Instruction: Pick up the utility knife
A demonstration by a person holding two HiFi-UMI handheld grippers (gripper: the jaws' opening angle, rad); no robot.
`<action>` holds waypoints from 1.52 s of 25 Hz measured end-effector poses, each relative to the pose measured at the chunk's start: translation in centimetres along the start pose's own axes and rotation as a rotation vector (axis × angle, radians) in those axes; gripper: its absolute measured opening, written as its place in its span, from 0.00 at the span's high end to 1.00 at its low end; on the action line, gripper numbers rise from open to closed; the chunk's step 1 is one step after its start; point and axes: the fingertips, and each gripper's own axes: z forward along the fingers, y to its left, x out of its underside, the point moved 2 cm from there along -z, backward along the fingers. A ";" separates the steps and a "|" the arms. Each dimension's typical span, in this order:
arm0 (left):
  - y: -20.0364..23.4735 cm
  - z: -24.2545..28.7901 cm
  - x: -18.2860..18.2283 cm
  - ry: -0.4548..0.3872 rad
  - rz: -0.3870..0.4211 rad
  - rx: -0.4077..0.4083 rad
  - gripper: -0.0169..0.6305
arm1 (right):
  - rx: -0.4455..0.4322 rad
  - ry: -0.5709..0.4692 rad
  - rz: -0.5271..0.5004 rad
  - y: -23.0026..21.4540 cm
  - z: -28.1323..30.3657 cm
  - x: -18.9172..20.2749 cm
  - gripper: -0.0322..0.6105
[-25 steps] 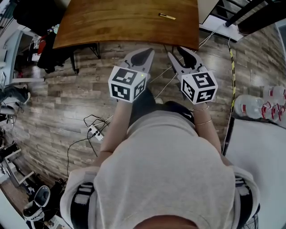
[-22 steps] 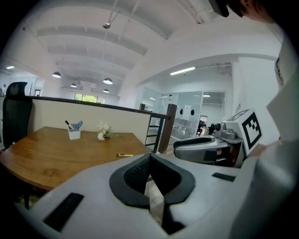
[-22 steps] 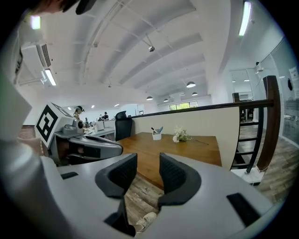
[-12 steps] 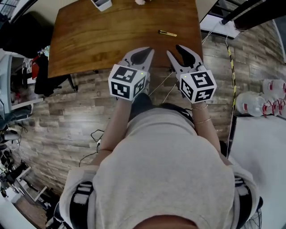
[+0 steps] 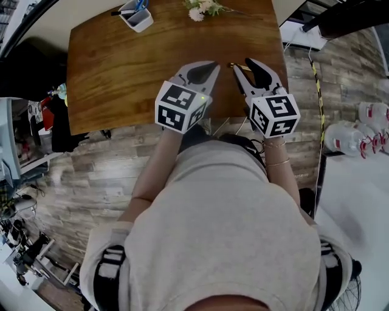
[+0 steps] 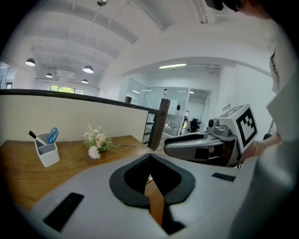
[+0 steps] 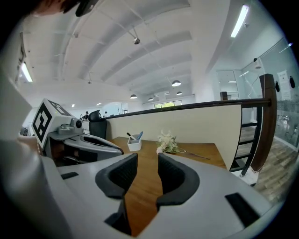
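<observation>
The utility knife (image 5: 231, 64) is a slim yellow-and-black tool lying on the brown wooden table (image 5: 121, 67) near its front right. Only its end shows in the head view, between the two grippers. My left gripper (image 5: 213, 63) hovers over the table's front edge just left of the knife, its jaws closed tip to tip and holding nothing. My right gripper (image 5: 242, 64) is just right of the knife, jaws a little apart and empty. In the left gripper view my shut left gripper (image 6: 150, 157) frames a yellow sliver (image 6: 148, 179), likely the knife. In the right gripper view the right gripper (image 7: 147, 158) shows only bare table between its jaws.
A white pen holder (image 5: 136, 14) and a small bunch of flowers (image 5: 203, 7) stand at the table's far side. Beyond it is a low wall (image 7: 196, 123). Water bottles (image 5: 371, 127) sit on the floor at the right, and clutter lines the left.
The person has stepped toward the table. Both grippers went from above the floor to over the table's front edge beside the knife. The pen holder and flowers came into view.
</observation>
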 end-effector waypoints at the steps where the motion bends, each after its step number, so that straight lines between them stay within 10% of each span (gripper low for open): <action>1: 0.6 0.2 -0.1 0.002 0.002 0.008 0.96 | 0.009 -0.004 -0.003 -0.1 0.6 -0.2 0.72; 15: 2.7 1.9 0.3 0.040 -0.010 0.090 0.96 | 0.080 0.017 0.011 -1.2 2.5 0.2 0.73; 38: 2.4 5.6 3.7 0.129 -0.134 0.115 0.96 | -0.115 0.285 -0.138 -3.1 3.4 5.3 0.74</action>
